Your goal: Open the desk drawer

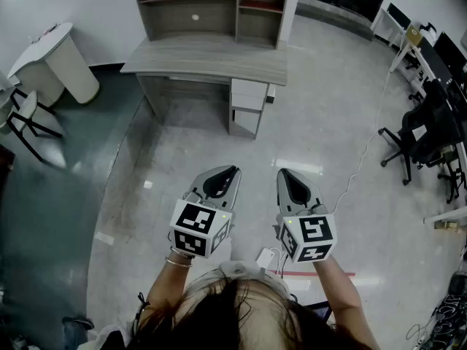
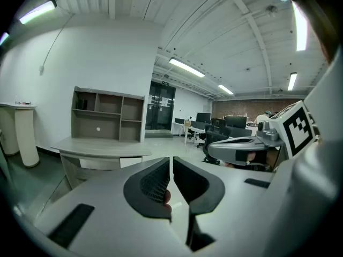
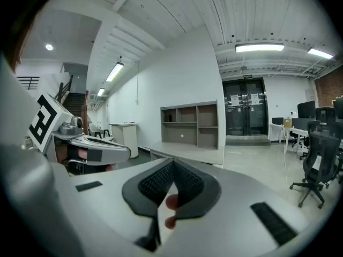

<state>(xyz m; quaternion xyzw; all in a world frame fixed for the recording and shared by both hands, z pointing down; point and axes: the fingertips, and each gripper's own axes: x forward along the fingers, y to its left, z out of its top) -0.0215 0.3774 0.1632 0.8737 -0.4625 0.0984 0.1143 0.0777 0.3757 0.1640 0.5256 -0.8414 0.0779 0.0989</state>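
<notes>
At the top of the head view, the desk (image 1: 208, 58) runs its long side left to right under a shelf unit (image 1: 211, 6), well apart from both grippers. Its drawer stack (image 1: 248, 100) sits under the right end, the pale fronts facing the person and flush with one another. The left gripper (image 1: 230, 173) and right gripper (image 1: 286, 175) hang side by side over bare floor, both aimed toward the desk, and the person's hair (image 1: 233, 319) cuts off the lower edge. In the left gripper view, the left gripper (image 2: 171, 164) has its jaws a thin slit apart with nothing between them. The desk (image 2: 102, 148) appears side-on at the left, and whether the pale panel below its top is a drawer I cannot tell. In the right gripper view, the right gripper (image 3: 172, 171) has its jaws closed tip to tip on nothing. The desk (image 3: 187, 153) lies beyond, its drawers hidden behind the gripper's body.
</notes>
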